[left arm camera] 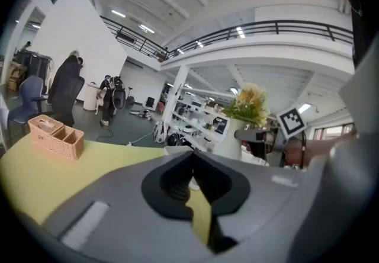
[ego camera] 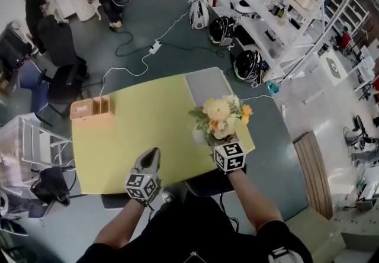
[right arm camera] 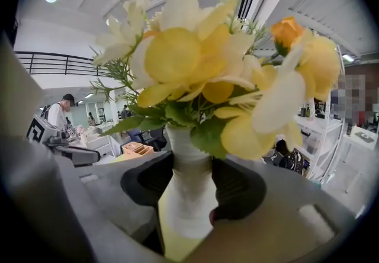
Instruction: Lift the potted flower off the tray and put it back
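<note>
The potted flower [ego camera: 220, 115] is a bunch of yellow and cream blooms in a slim white vase [right arm camera: 188, 196]. My right gripper [ego camera: 214, 142] is shut on the vase, its dark pads [right arm camera: 240, 188] pressing both sides, over the yellow table's [ego camera: 136, 137] near right corner. The grey tray [ego camera: 207, 87] lies further back on the table with nothing on it, apart from the flower. My left gripper [ego camera: 151, 155] hovers over the table's front edge, jaws together and holding nothing. In the left gripper view the flower [left arm camera: 249, 102] shows to the right, past the left gripper [left arm camera: 192, 182].
A wicker basket [ego camera: 92, 108] with two compartments stands at the table's far left corner. Office chairs [ego camera: 62, 84] and a wire rack [ego camera: 26, 137] crowd the left side. Cables [ego camera: 142, 54] run across the floor beyond the table. White shelving [ego camera: 278, 13] stands at the right.
</note>
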{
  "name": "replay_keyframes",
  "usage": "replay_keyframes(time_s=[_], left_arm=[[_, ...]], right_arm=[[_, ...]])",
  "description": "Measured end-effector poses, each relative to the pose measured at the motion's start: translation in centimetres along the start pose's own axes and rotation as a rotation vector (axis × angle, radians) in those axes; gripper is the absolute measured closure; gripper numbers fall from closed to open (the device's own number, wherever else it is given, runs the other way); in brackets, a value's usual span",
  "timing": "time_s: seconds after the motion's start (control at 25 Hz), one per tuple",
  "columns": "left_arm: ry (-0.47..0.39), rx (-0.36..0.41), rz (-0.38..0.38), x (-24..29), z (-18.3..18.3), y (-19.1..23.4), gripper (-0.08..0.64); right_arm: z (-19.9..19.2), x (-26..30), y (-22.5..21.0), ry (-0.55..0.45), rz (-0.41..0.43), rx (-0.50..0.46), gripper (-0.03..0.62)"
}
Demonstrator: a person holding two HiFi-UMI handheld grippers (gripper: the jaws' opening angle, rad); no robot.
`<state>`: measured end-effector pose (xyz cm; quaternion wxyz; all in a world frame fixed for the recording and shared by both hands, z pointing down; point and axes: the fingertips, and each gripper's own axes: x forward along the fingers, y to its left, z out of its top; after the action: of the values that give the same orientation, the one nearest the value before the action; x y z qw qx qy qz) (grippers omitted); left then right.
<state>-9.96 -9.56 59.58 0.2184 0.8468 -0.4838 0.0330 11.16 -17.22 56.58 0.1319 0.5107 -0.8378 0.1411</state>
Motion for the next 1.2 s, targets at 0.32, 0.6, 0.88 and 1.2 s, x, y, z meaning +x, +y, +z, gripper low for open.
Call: replay_keyframes(time_s=[0.32,0.6,0.88,1.2], left_arm=[[0.033,-0.017,0.037,4.3,-1.5,0.7,0.552],[0.085,-0.047,0.073,7.4,-4.3,0.8,0.552],[0.146,-0.073,0.089,9.7,-8.0,0.6,0.552],[0.2,-0.098,0.147,10.9,-11.4,2.4,0.552]], right_arm=[[-1.4,5.7,-7.6,0.015,-0.038,0.001,0.383],[-2.4,11.3,-14.7,0.005,-0.068,-0.029,0.383],[-4.2,18.3,-20.7,-0.012,-0.109,-0.008,0.383],[-6.3,23.8,-24.5,-0.008,-0.12,-0.029,0.383]])
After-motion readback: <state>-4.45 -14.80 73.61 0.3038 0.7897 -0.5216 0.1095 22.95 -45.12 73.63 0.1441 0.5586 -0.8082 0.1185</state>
